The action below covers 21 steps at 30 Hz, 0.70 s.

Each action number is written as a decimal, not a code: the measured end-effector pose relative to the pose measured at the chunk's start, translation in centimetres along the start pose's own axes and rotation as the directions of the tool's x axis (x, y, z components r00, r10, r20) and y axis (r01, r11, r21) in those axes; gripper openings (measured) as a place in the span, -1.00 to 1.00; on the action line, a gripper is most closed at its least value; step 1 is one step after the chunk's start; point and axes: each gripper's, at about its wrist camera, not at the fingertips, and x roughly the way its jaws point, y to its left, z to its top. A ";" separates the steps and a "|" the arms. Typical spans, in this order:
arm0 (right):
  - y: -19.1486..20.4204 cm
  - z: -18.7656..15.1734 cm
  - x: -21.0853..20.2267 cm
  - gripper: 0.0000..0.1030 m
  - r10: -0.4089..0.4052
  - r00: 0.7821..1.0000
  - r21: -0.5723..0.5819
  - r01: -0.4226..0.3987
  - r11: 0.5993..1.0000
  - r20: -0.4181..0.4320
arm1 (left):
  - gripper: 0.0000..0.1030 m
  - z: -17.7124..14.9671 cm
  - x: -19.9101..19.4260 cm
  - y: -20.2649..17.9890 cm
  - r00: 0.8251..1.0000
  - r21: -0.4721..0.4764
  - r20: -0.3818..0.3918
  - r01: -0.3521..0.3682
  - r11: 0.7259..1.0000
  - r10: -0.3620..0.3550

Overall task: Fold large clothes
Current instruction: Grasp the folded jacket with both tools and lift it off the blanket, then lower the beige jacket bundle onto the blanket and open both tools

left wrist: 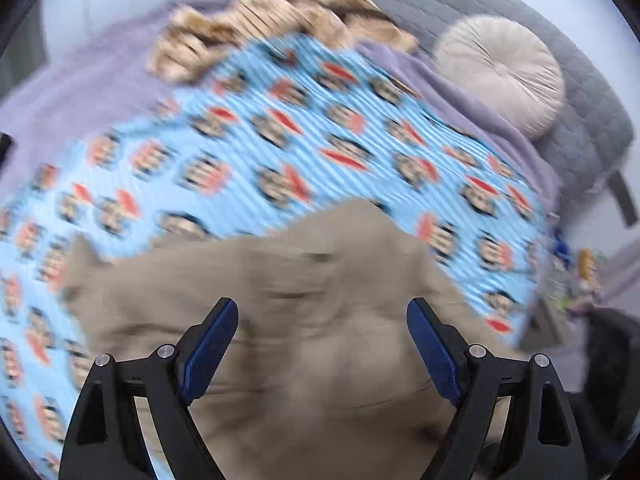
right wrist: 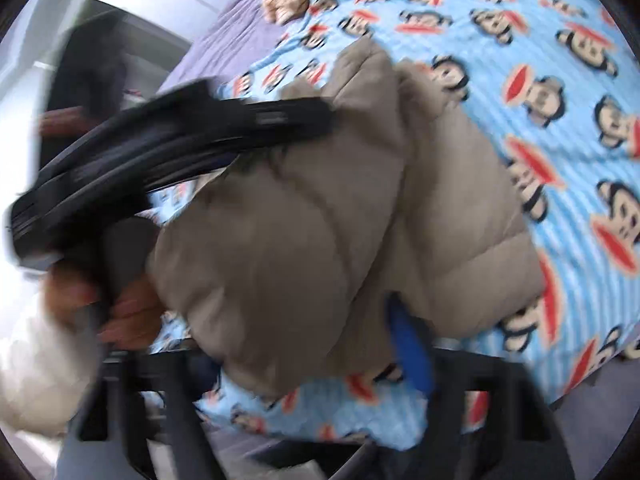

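A big bed fills both views, covered by a light blue striped blanket printed with monkey faces point(left wrist: 256, 152), and everything looks blurry. In the left wrist view, the left gripper point(left wrist: 322, 316) sits at 6 o'clock with its two blue-padded fingers point(left wrist: 212, 352) spread wide apart, holding nothing. Just past them, a puffy tan quilted jacket point(left wrist: 304, 320) lies bunched up on the blue blanket, filling the bottom middle. Farther up, the monkey blanket stretches across the middle. Beyond it, at 12 o'clock, a fluffy brown and cream plush blanket point(left wrist: 272, 16) is heaped on a soft purple sheet point(left wrist: 80, 80). At 2 o'clock, a round cream cushion with a button in the middle point(left wrist: 500, 72) leans against a grey padded headboard point(left wrist: 592, 128). In the right wrist view, the right gripper point(right wrist: 400, 340) is at 6 o'clock, and only one blue finger pad point(right wrist: 412, 344) peeks out from under the tan jacket point(right wrist: 328, 220). The other finger is hidden, so I cannot tell if the jaws are shut or apart. The jacket sits in the middle, lumpy and folded over itself, on the blue blanket point(right wrist: 540, 60). At 9 o'clock, the black left gripper point(right wrist: 160, 148) reaches toward the jacket's top edge, and a hand point(right wrist: 120, 308) holds its handle.
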 end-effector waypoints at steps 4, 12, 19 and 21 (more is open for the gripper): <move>-1.3 0.7 -0.9 -0.65 -0.050 0.995 0.051 0.046 0.998 0.088 | 0.68 -0.9 1.5 5.4 0.981 -0.053 -0.026 -0.194 0.980 0.192; -6.7 -0.2 0.6 -0.65 -0.071 0.996 0.247 0.057 0.967 0.051 | 0.68 0.7 10.2 0.5 0.979 0.048 -0.018 -0.202 0.978 0.203; -12.1 -2.1 2.8 -0.71 -0.046 0.999 0.370 0.042 0.928 0.002 | 0.68 1.6 13.2 -3.6 0.980 0.095 -0.066 -0.182 0.979 0.189; -12.7 -1.9 2.5 -0.70 -0.001 0.999 0.409 0.017 0.912 -0.041 | 0.68 1.6 13.5 -3.2 0.980 0.083 -0.074 -0.178 0.981 0.184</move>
